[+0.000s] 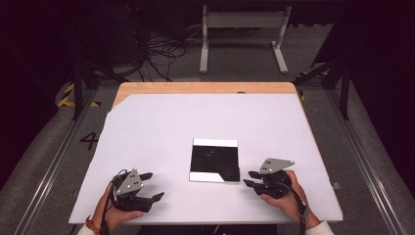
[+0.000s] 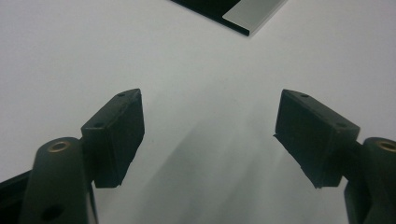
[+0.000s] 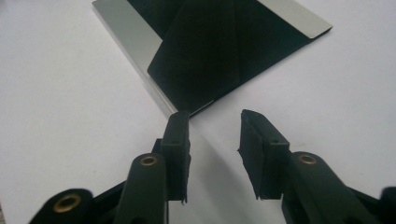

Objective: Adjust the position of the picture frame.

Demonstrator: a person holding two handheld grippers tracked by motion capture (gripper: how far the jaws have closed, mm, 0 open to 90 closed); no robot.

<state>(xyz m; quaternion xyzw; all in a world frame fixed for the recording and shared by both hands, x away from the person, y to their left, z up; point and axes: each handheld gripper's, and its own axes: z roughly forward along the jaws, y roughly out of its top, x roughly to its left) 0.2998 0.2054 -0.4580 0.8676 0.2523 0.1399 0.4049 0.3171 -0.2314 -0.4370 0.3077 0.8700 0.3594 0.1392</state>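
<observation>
Glossy black square panel (image 1: 215, 160) lies flat mid-worktop (image 1: 147, 132); we keep left hand-held gripper (image 1: 147, 188) wide open, right hand-held gripper (image 1: 250, 179) part-open, both empty, flanking it for approach.

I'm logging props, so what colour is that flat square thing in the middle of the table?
The flat square is glossy black with silvery strips along two edges, clearest in the right gripper view.

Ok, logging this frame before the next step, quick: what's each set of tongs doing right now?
Left tongs: open wide, holding nothing, over the white sheet.
Right tongs: open, holding nothing, beside the black and silver square.
</observation>
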